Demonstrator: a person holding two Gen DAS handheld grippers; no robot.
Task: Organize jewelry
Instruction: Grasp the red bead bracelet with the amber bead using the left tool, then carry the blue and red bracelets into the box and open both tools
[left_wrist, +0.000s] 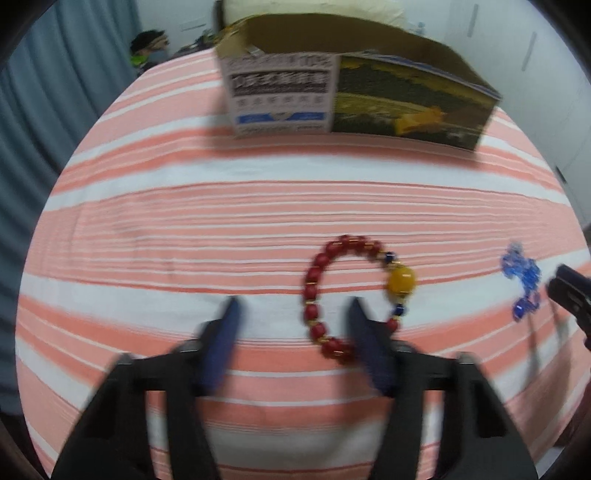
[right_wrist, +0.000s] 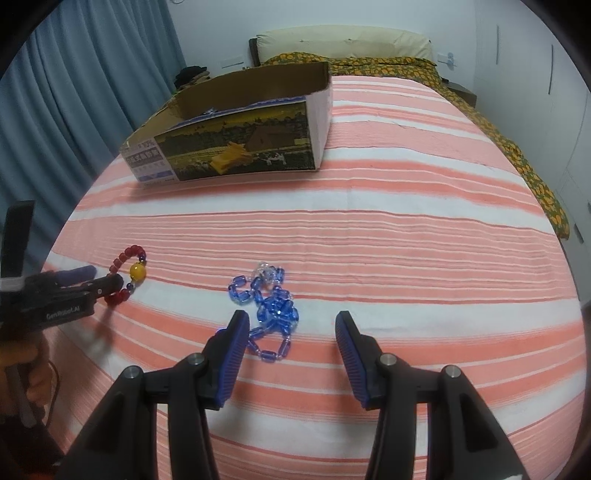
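Observation:
A red bead bracelet (left_wrist: 332, 295) with one big yellow bead lies on the striped bedspread. My left gripper (left_wrist: 293, 302) is open, its right finger over the bracelet's lower edge, the ring mostly outside the jaws. The bracelet also shows in the right wrist view (right_wrist: 127, 273), next to the left gripper (right_wrist: 99, 280). A blue glass bead necklace (right_wrist: 271, 310) lies heaped just ahead of my right gripper (right_wrist: 290, 317), which is open and empty, its left finger beside the necklace's near loop. The necklace shows at the right in the left wrist view (left_wrist: 522, 277).
An open cardboard box (right_wrist: 236, 147) stands farther back on the bed, also in the left wrist view (left_wrist: 351, 96). The pink-and-white striped bedspread (right_wrist: 406, 240) covers the bed. A floral quilt (right_wrist: 498, 133) and pillows lie at the far right. Blue curtains (right_wrist: 74, 92) hang on the left.

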